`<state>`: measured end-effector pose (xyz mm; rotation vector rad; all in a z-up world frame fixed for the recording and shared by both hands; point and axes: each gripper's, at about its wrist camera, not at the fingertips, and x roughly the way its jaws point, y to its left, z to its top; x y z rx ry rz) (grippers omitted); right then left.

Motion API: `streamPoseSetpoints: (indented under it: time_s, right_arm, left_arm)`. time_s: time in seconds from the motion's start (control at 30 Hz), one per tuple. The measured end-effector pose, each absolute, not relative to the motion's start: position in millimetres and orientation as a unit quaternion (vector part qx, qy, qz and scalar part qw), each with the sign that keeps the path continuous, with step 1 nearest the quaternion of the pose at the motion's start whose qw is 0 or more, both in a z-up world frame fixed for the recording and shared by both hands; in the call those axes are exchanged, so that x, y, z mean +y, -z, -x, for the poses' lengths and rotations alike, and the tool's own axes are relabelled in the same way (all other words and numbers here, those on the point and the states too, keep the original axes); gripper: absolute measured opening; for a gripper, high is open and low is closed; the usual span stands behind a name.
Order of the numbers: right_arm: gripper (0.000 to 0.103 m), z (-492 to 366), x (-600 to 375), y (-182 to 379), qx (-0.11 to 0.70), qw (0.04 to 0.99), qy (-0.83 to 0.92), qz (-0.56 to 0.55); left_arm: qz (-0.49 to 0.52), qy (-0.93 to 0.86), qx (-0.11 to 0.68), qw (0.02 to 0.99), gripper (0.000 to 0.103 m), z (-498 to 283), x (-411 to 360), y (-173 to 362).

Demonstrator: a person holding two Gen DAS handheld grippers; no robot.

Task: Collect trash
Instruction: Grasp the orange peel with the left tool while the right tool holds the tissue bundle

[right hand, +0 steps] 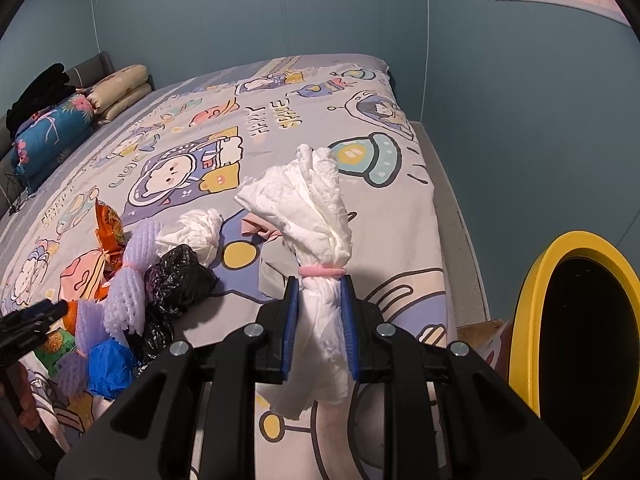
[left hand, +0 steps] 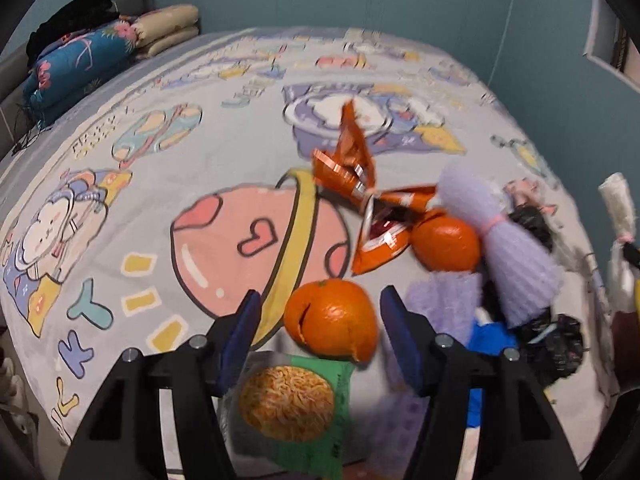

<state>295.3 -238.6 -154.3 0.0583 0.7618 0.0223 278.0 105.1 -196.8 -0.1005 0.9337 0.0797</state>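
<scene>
Trash still litters the near bedspread: right gripper clamps a banded tissue wad beside the yellow bin, left gripper gapes around orange peel.

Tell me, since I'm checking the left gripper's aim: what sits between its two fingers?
In the left wrist view, an orange peel lies on the bedsheet between the open left gripper's fingers, touching neither pad.

Trash pile on the bed at its left, bin beside the bed at right, pillows behind.
</scene>
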Motion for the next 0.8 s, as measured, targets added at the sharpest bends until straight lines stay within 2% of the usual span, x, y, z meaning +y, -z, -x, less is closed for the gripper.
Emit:
streamPoseSetpoints:
  time_s: [0.3,0.37,0.53,0.8]
  right_arm:
    - [0.02,-296.3,-234.1,155.6,0.377,0.926,-0.02,-0.026]
    - [0.02,-295.4,-233.9,154.8,0.375,0.927,-0.019,-0.025]
    - [0.02,-296.2,-237.9,153.3,0.376,0.926,-0.024,-0.036]
    - [0.02,-288.6,-237.1,141.6,0.365,0.929,-0.048,-0.048]
  left_arm:
    - [0.016,-0.044,0.474,0.879,0.058,-294.5,89.1,221.3]
    - [0.026,-0.04,0.476,0.878,0.048,-296.8,89.7,222.7]
    - [0.042,-0.038,0.47,0.881,0.036,-288.9,95.2,215.0]
    - [0.065,-0.032,0.422,0.904,0.033,-267.9,101.6,165.7]
